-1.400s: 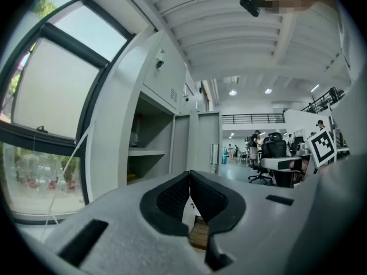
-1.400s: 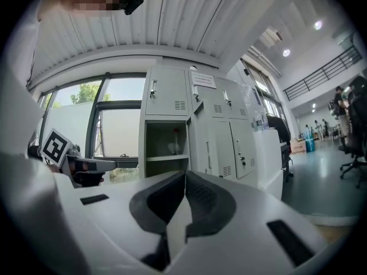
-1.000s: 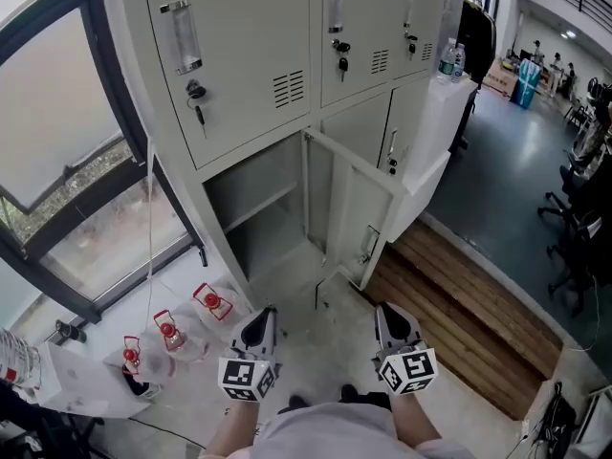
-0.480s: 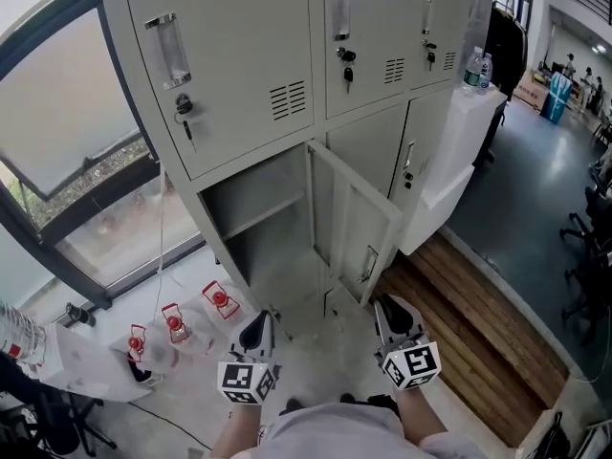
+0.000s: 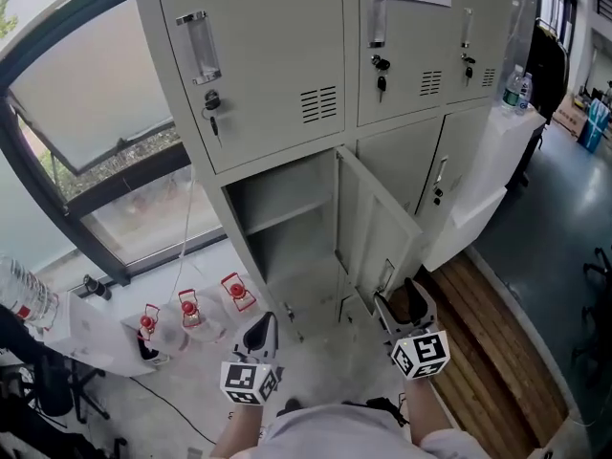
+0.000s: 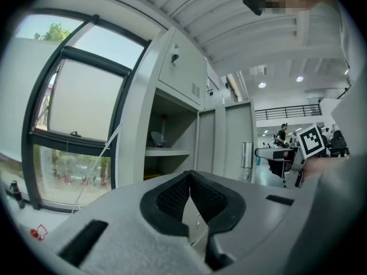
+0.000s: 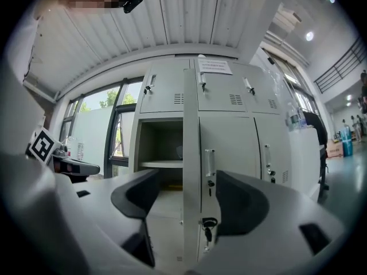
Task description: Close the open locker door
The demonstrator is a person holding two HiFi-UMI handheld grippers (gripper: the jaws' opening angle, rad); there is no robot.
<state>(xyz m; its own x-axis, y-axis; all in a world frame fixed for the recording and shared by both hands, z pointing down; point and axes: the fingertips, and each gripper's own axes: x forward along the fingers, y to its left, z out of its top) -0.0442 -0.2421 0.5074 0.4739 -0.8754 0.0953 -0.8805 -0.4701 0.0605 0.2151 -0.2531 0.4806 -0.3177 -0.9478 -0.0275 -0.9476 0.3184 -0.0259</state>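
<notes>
The grey locker bank (image 5: 277, 55) has one lower compartment (image 5: 287, 228) standing open. Its door (image 5: 378, 223) is swung out toward me, with a handle (image 7: 210, 162) and a keyed lock (image 7: 207, 223) on its front. My right gripper (image 5: 406, 304) is close to the door's lower free corner. Its jaws have just been opening and now stand wide. In the right gripper view (image 7: 189, 202) the door's free edge (image 7: 191, 153) lines up with the gap, and neither pad presses on it. My left gripper (image 5: 260, 333) hangs to the left, shut and empty (image 6: 190, 196).
Three red-capped items (image 5: 188, 306) sit on the floor left of the locker below a large window (image 5: 96, 103). A thin cord (image 5: 182, 247) hangs there. A wooden floor strip (image 5: 488, 342) and a white counter (image 5: 478, 189) with bottles (image 5: 516, 89) lie to the right.
My right gripper has moved forward toward the open door and its jaws have spread apart. The view has swung, bringing the locker nearer the middle. The left gripper has hardly moved.
</notes>
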